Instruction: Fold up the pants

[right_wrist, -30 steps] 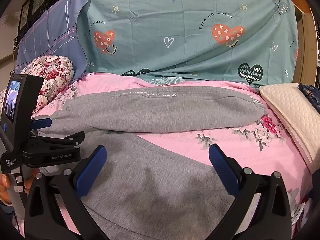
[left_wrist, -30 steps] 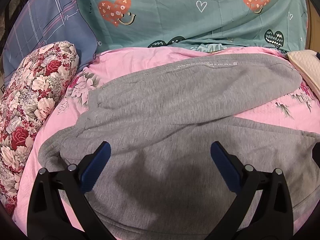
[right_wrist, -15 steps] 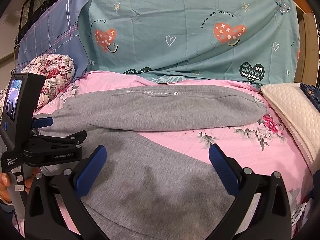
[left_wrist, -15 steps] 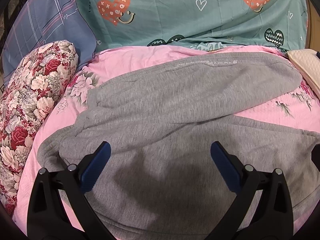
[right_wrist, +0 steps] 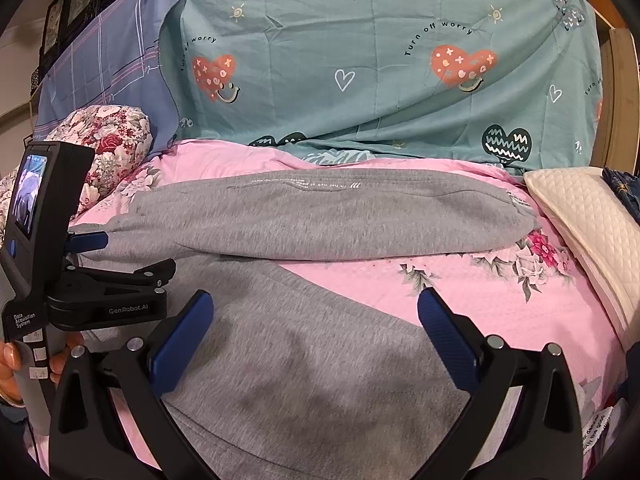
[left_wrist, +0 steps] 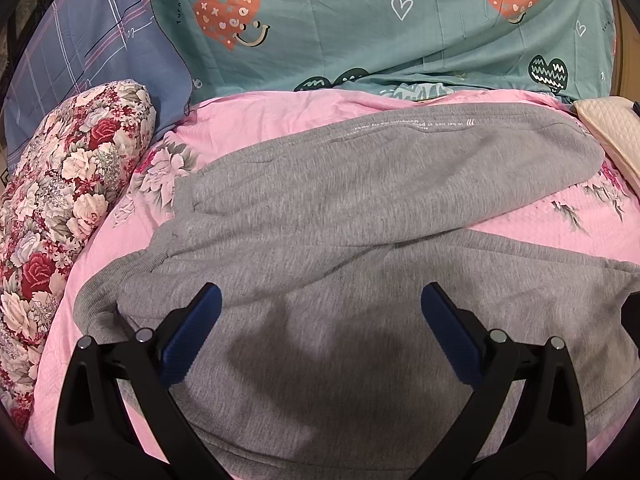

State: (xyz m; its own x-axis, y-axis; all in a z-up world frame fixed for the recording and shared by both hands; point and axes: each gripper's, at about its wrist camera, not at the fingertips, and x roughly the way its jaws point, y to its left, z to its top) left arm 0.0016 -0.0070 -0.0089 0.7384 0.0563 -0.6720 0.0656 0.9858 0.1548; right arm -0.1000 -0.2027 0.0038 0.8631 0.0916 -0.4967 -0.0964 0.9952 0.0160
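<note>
Your grey pants (left_wrist: 320, 216) lie spread on the pink bedsheet (right_wrist: 480, 292), legs splayed in a V toward three o'clock. Your left gripper (left_wrist: 320, 316) and right gripper (right_wrist: 316, 316) both hover over the near leg, tongs wide apart, holding nothing. Pinch only the top layer and the soft fleece will likely bunch, skewing the fold. Only the right view shows the far cuff at two o'clock; only the left shows the waistband at nine.

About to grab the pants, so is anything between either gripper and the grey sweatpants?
Nothing visible: the grey fleece sweatpants lie bare on the pink floral bedsheet, directly under the open left gripper and right gripper.
</note>
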